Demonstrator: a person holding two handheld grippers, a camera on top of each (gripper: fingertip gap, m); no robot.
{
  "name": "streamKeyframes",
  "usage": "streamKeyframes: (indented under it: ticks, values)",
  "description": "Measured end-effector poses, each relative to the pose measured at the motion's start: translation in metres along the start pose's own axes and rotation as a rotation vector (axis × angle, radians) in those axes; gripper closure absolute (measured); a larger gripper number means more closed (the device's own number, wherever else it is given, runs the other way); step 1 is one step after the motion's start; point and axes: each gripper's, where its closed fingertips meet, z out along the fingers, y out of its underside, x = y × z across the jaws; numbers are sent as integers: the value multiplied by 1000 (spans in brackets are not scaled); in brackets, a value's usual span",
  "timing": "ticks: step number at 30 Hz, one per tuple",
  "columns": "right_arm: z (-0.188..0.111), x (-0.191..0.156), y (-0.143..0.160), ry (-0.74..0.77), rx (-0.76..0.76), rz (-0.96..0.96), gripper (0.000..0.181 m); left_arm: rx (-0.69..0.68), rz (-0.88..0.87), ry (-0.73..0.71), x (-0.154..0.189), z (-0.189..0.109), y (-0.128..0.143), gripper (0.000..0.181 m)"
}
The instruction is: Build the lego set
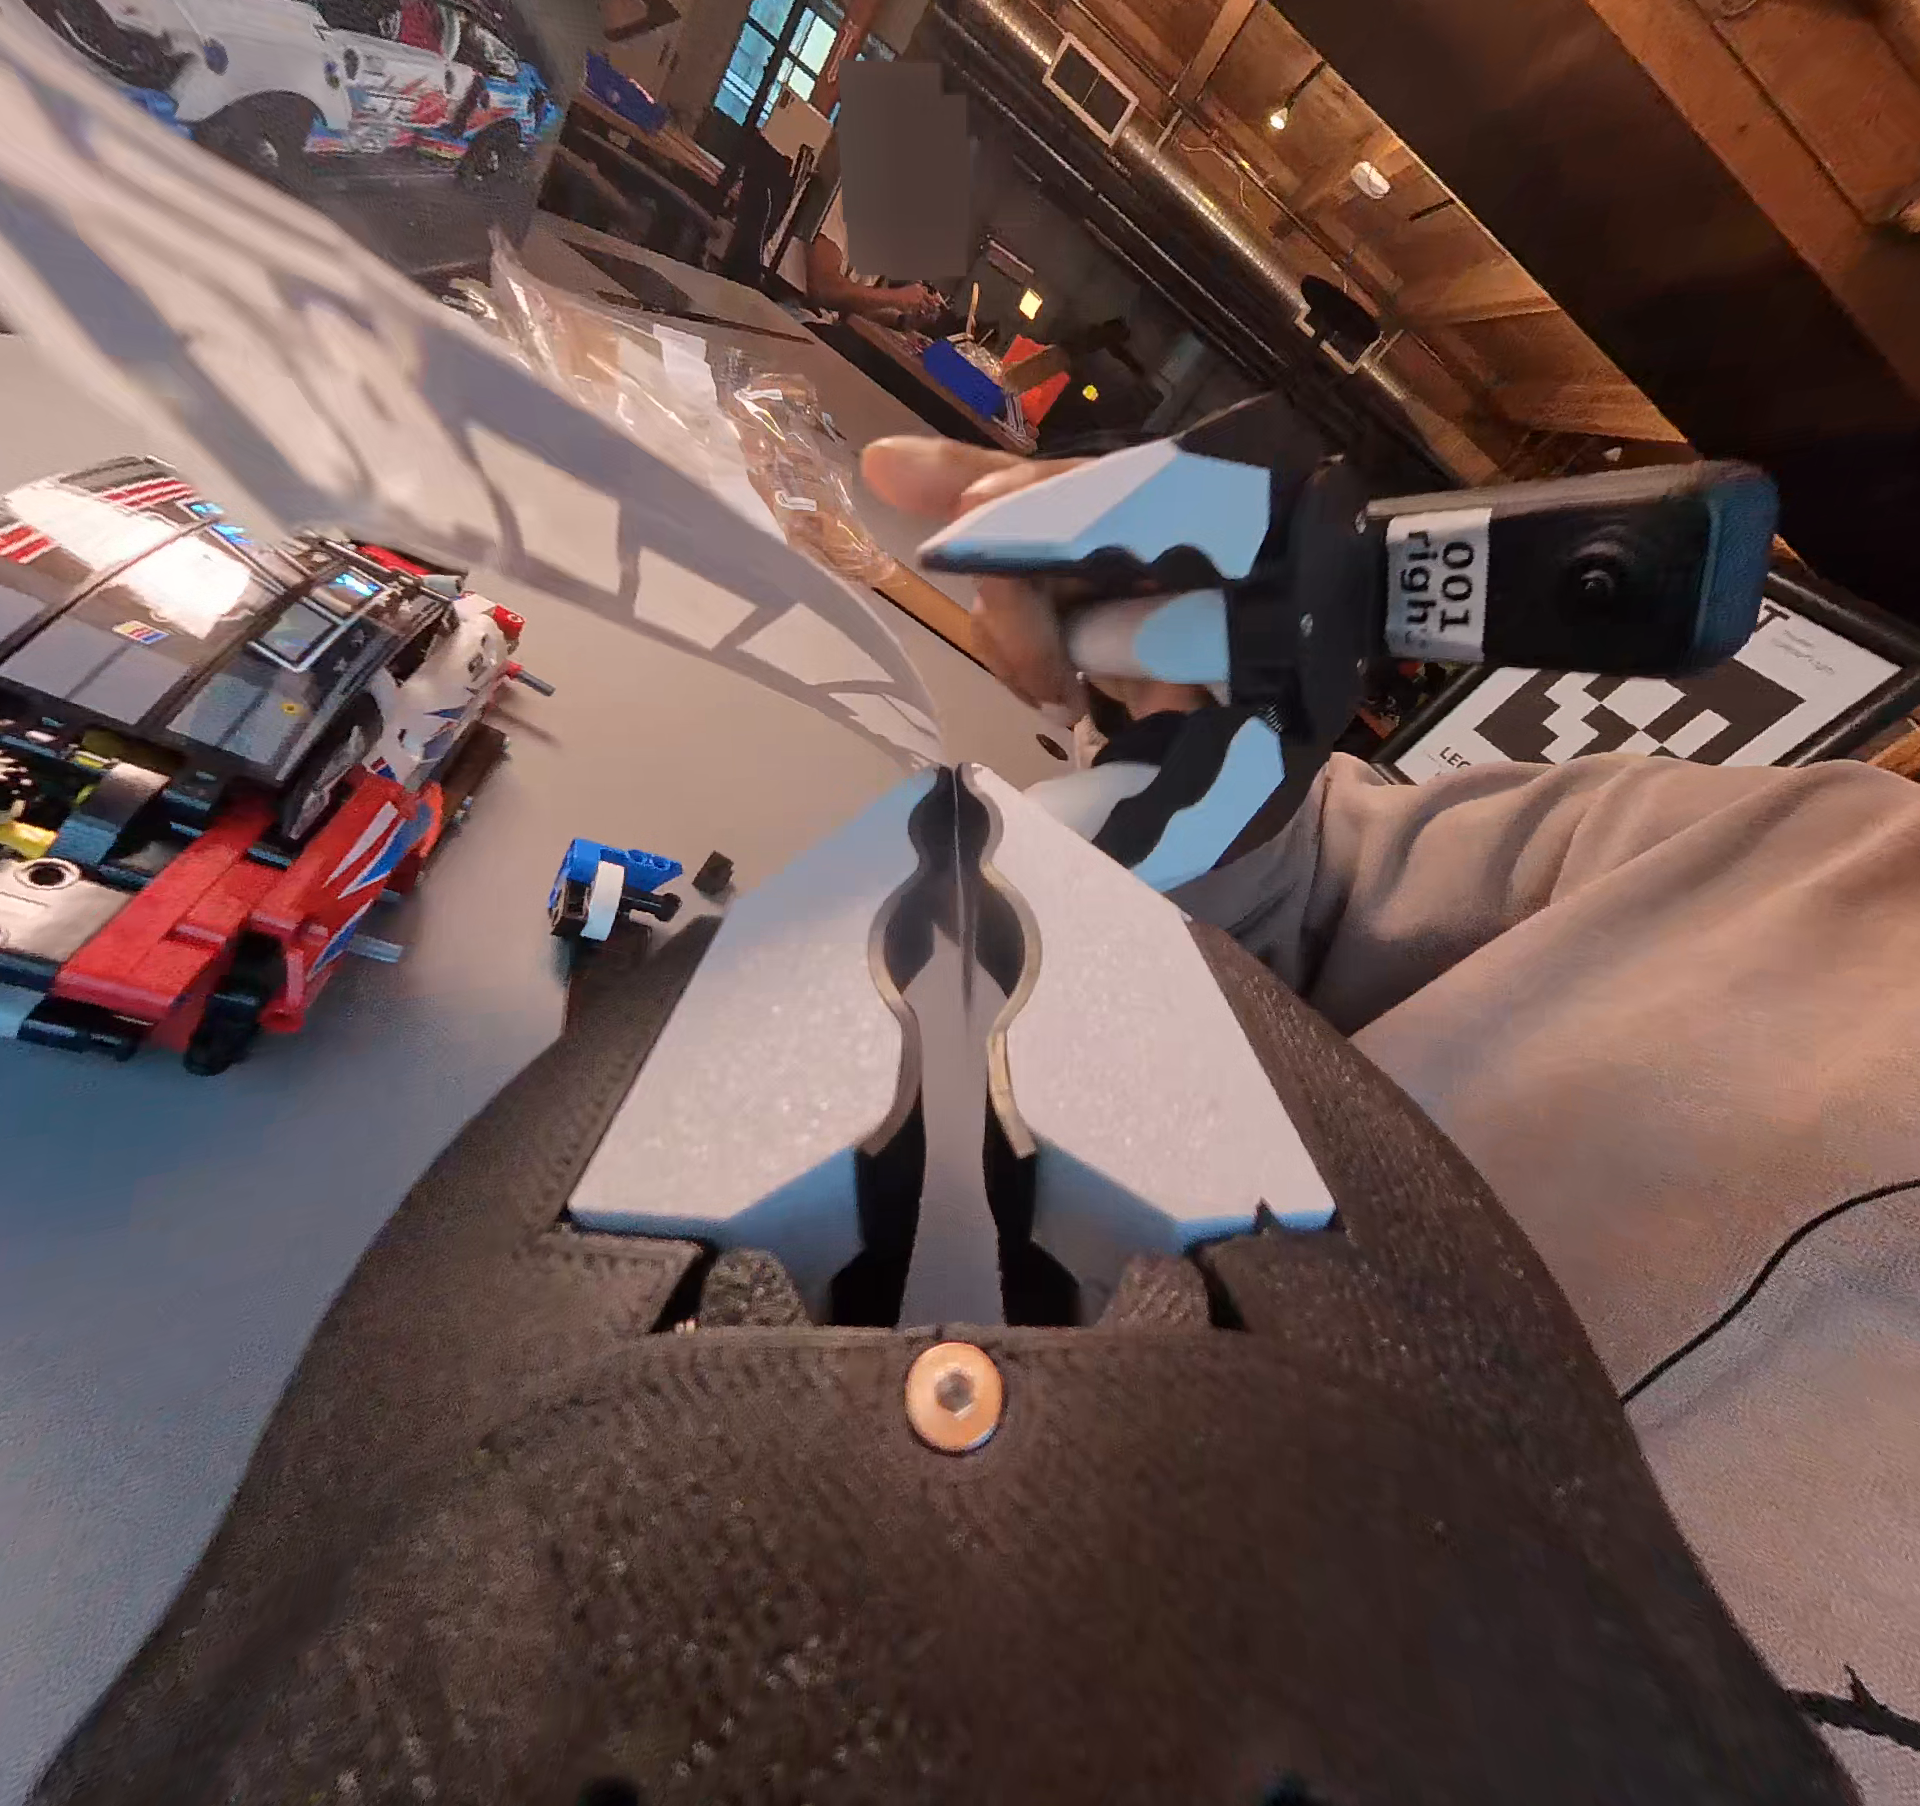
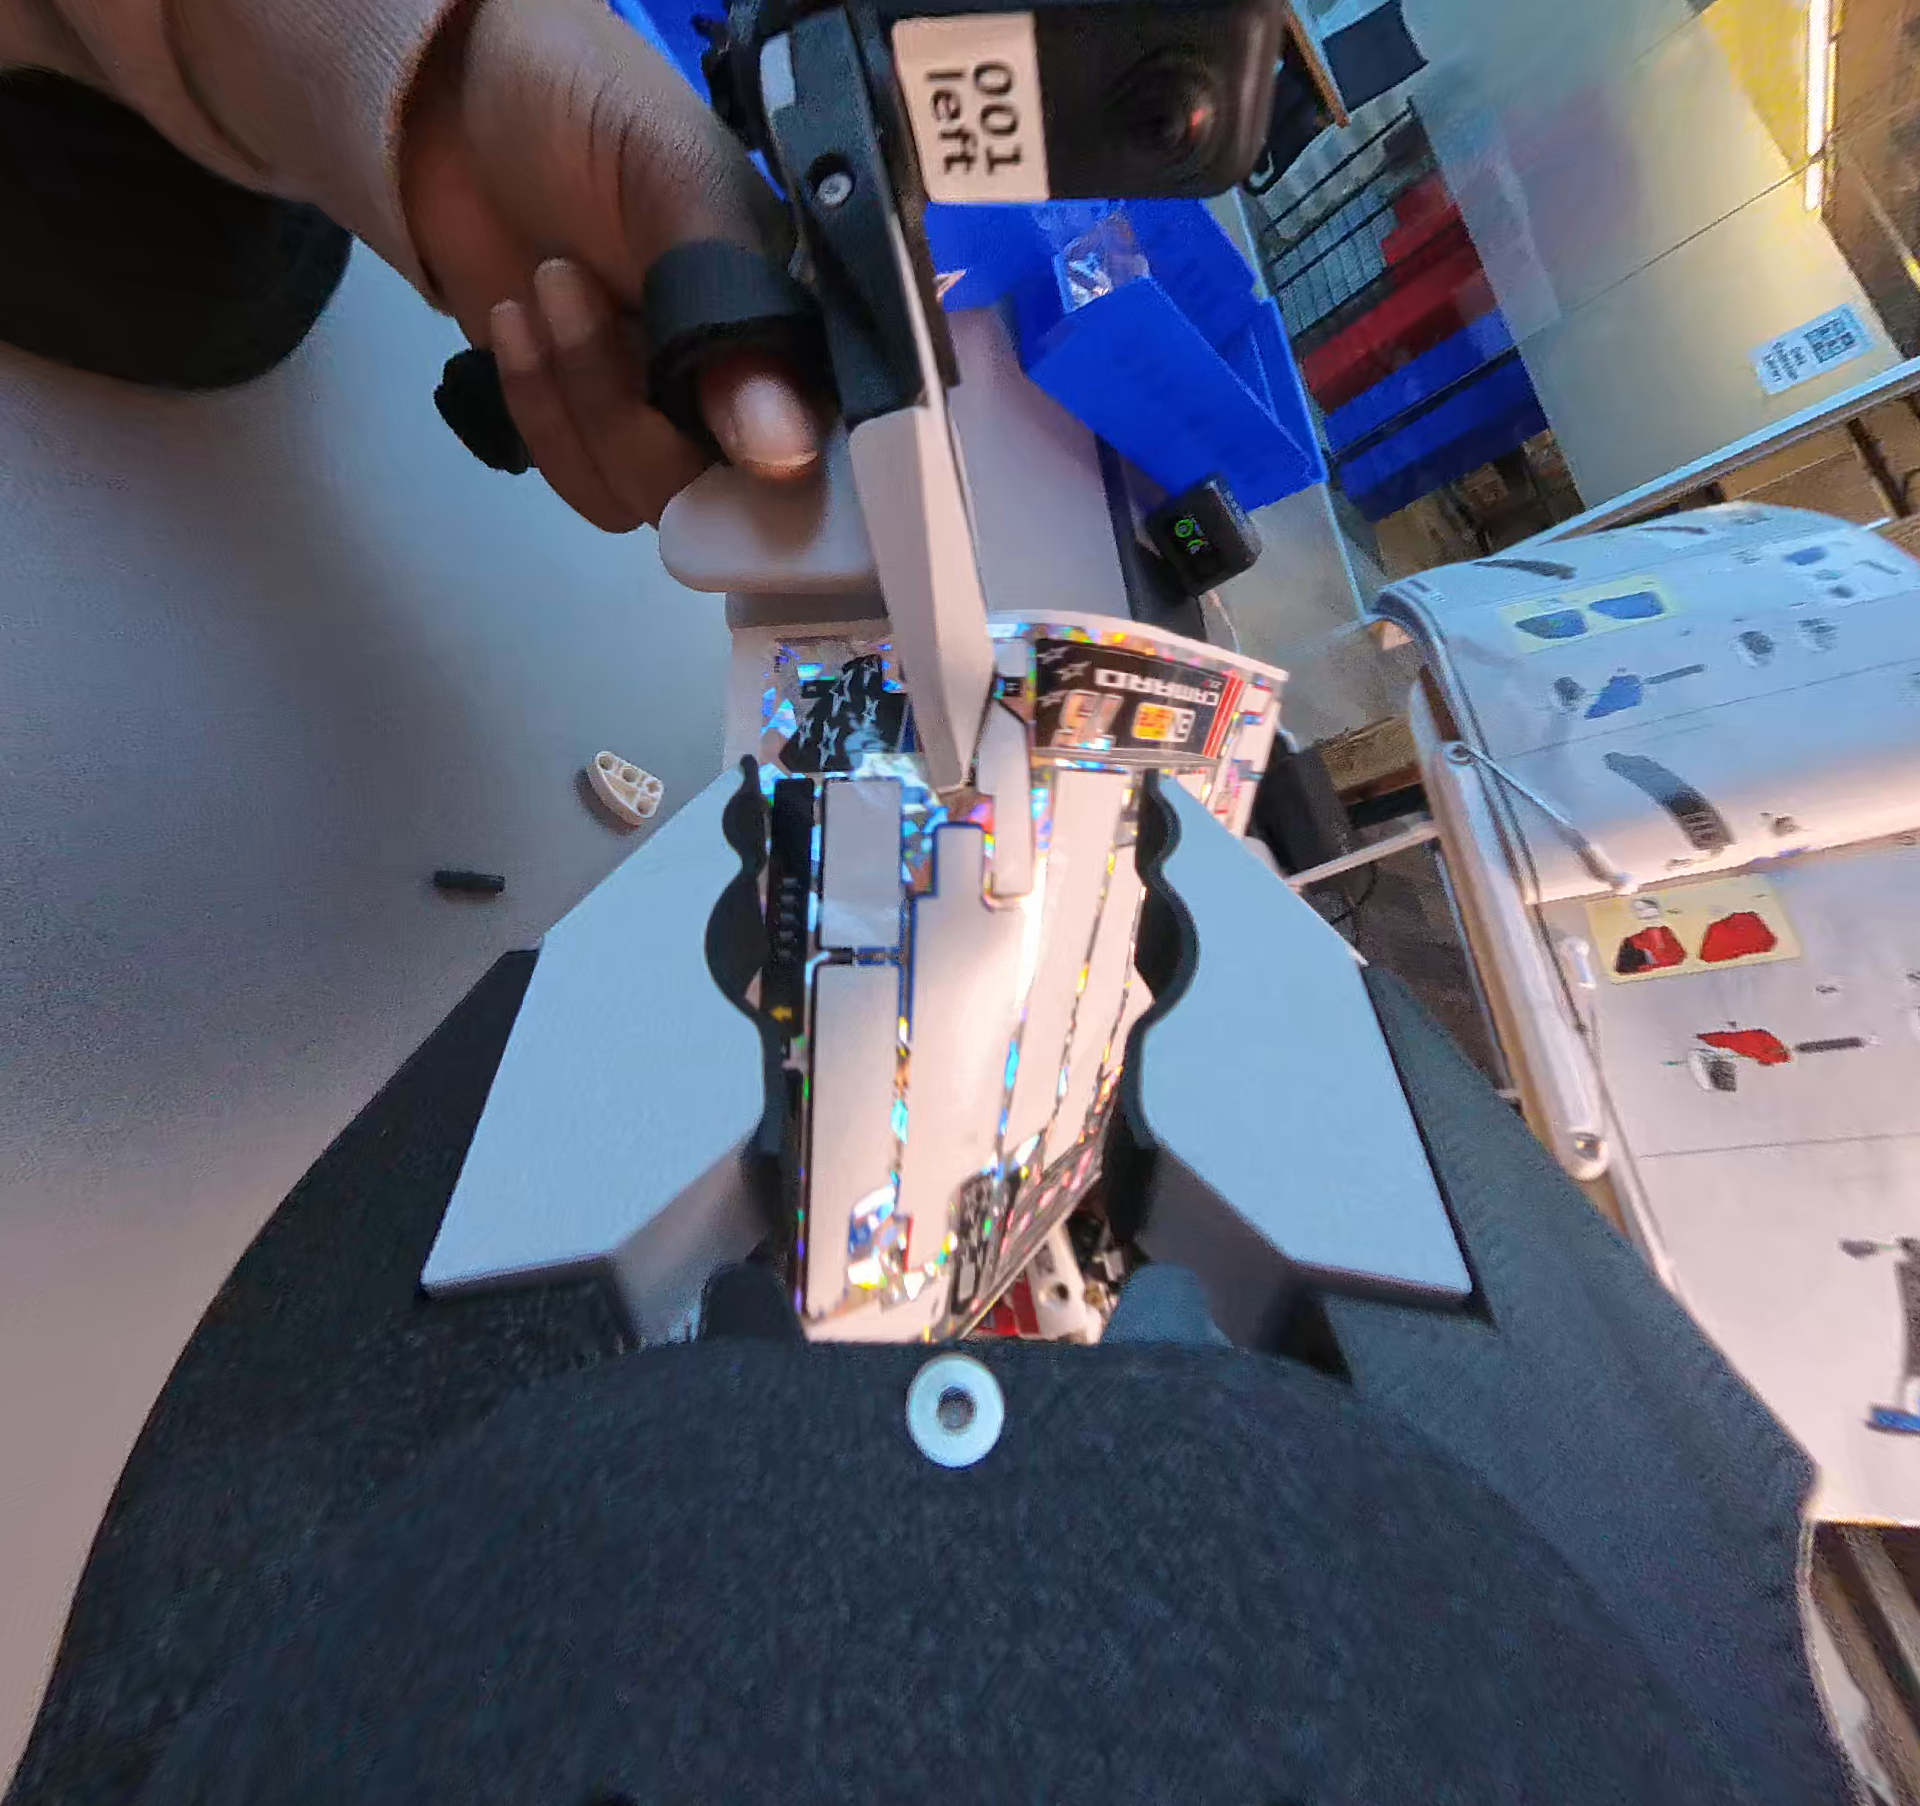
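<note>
A shiny holographic sticker sheet [image 2: 966, 1008] hangs upright between the two grippers. My left gripper [image 1: 956, 777] is shut on the sheet's top edge, which shows only as a thin dark line [image 1: 957, 883] between its fingers. In the right wrist view it reaches down from above [image 2: 966, 769]. My right gripper [image 2: 951, 790] is open, its fingers standing apart on either side of the sheet without touching it; it also shows in the left wrist view [image 1: 997, 676]. The partly built red, white and blue lego car [image 1: 229, 821] stands on the grey table [image 1: 675, 696] to the left.
A small blue and white lego sub-assembly [image 1: 608, 889] and a black piece [image 1: 713, 871] lie near the car. A white lego piece [image 2: 623, 788] and a black pin [image 2: 468, 881] lie on the table. The open instruction booklet [image 2: 1714, 821] is at the right, with blue bins [image 2: 1143, 354] behind. The grippers are tip to tip, or close to it. It is some 12 centimeters from my right tips to the black pin [image 2: 468, 881].
</note>
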Motion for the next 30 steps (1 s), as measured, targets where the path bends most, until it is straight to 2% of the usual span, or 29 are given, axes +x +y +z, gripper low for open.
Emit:
streamKeyframes:
  ticks: [2, 4, 6, 9, 12, 16, 21, 25, 30]
  values:
    - [12, -9, 5, -10, 0, 25, 117, -4, 6, -1, 3, 2, 2, 181]
    - [16, -11, 5, -7, 28, 53, 137, 10, 19, 6, 6, 1, 1, 181]
    - [16, -12, 3, -18, 62, 92, 149, 18, 33, 30, 10, -3, -1, 179]
    - [12, -5, 6, 5, 77, 108, 166, -1, 125, 7, 7, -9, 0, 160]
    - [9, -8, 8, -42, 83, 149, 170, -23, 255, -19, 11, -11, 2, 170]
    - [10, -6, 5, -14, 107, 123, 173, -52, 434, -73, 15, -7, 4, 180]
    - [5, -7, -4, -6, 156, 97, 169, -55, 650, -204, 11, -8, -1, 181]
    - [3, -5, -7, 23, 162, 73, 165, -43, 672, -229, 11, -9, -3, 181]
    - [2, -6, -9, -9, 179, 124, 176, -41, 679, -226, 13, -8, -2, 181]
